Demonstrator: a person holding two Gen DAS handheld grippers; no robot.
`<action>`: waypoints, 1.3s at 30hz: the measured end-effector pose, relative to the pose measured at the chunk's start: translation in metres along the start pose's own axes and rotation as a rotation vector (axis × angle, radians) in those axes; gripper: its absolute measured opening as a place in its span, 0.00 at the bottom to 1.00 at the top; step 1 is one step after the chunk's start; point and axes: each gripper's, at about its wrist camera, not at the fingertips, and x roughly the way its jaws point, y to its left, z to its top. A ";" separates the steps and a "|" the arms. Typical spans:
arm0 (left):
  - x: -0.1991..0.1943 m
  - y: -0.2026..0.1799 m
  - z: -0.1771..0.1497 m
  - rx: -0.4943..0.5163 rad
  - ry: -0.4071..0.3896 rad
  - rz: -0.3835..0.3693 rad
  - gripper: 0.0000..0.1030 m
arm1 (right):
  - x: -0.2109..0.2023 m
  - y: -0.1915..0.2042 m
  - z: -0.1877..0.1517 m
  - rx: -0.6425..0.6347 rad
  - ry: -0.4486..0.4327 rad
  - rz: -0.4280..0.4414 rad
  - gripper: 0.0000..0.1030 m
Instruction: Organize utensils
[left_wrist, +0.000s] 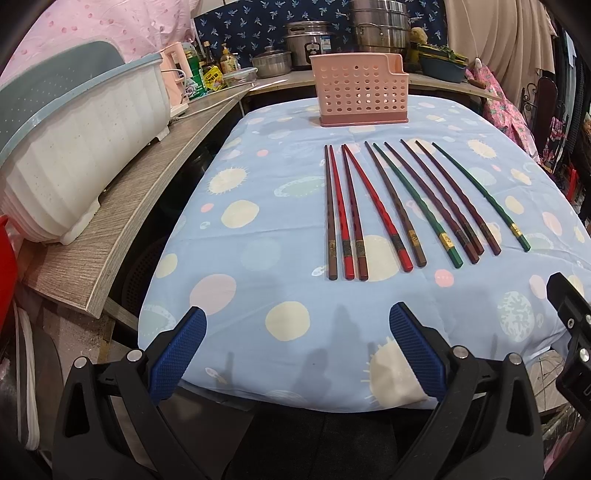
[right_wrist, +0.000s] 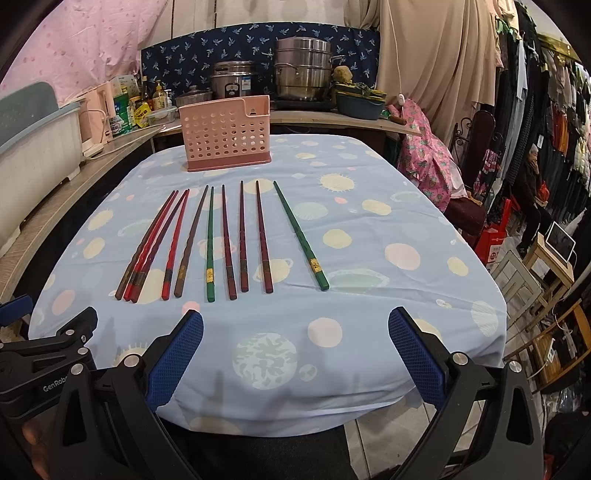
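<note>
Two grippers: left gripper (left_wrist: 297, 325) agape | right gripper (right_wrist: 295, 326) agape | label apparently "GenRob…"

Both tools look alike: the left gripper (left_wrist: 297, 325) and right gripper (right_wrist: 295, 326) have black plastic arms with triangular cut-outs, round silver screws at the joints, and blue cross-hatched pads (left_wrist: 177, 358). White "GenRobo" lettering marks one black body (right_wrist: 55, 384).

chopsticks (right_wrist: 243, 236), total: 10, all on the cloth
brown chopsticks (left_wrist: 329, 221): 3
red chopsticks (left_wrist: 376, 206): 2
green chopsticks (right_wrist: 300, 234): 2
maroon chopsticks (right_wrist: 263, 236): 3
pink holder (left_wrist: 360, 90): 1
</note>
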 end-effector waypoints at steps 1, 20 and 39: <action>0.000 0.000 0.000 0.001 0.001 0.000 0.92 | 0.000 0.000 0.000 0.000 0.000 0.000 0.93; -0.001 0.002 0.001 -0.002 -0.001 0.003 0.92 | -0.001 0.004 0.000 -0.010 -0.004 0.016 0.93; -0.001 0.005 0.001 -0.010 0.003 0.013 0.92 | 0.001 0.009 -0.002 -0.013 -0.003 0.029 0.93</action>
